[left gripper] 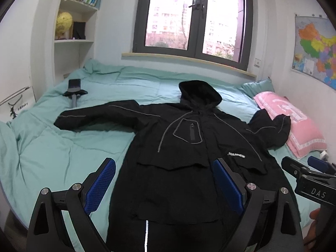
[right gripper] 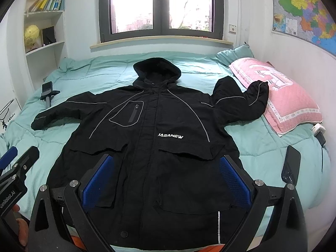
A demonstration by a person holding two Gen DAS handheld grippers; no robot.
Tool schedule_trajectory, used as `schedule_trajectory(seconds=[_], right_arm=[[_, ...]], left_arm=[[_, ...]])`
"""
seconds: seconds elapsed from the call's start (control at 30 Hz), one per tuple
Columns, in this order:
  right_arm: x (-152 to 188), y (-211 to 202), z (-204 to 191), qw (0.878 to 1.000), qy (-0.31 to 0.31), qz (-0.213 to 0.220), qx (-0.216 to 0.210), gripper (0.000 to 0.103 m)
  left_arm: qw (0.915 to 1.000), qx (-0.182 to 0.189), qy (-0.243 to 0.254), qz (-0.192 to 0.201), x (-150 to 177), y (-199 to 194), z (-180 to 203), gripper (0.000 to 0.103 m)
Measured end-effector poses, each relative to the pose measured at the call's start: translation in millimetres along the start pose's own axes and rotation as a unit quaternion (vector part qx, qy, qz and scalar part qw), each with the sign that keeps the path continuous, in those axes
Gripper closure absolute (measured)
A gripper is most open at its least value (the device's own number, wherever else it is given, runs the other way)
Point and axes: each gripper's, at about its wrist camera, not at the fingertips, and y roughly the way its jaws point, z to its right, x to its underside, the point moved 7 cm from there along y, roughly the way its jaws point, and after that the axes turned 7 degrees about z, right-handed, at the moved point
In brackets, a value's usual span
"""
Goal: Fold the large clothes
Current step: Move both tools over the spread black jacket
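A black hooded jacket (right gripper: 151,130) lies front-up and spread flat on the bed (right gripper: 262,147), hood toward the window, one sleeve stretched out to the left, the other bent with its cuff resting on the pink pillow (right gripper: 289,105). The left gripper (left gripper: 163,187) and right gripper (right gripper: 166,184) both hover over the jacket's lower half, fingers spread wide, pinching nothing.

Bare quilt (right gripper: 262,147) flanks the jacket (right gripper: 151,147); pillow (right gripper: 279,96) crowds its sleeve.
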Motion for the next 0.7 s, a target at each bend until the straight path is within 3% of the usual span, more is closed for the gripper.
schedule_trajectory(seconds=[0.4,0.57,0.7], right_arm=[[-3,18,-10,1.000,-0.014,-0.006,0.003,0.002],[-24,26,-33,0.999,-0.054,0.009,0.006,0.002],[-52,31,-61,0.997,-0.070,0.030,-0.025,0.002]], left_arm=[[0.9985,-0.051,-0.015,-0.016,-2,23,-42,0.008],[0.9965,-0.040,-0.069,-0.024,-15,33,-83,0.008],[0.9932,-0.072,-0.090,-0.018,-35,42,-137,0.008]])
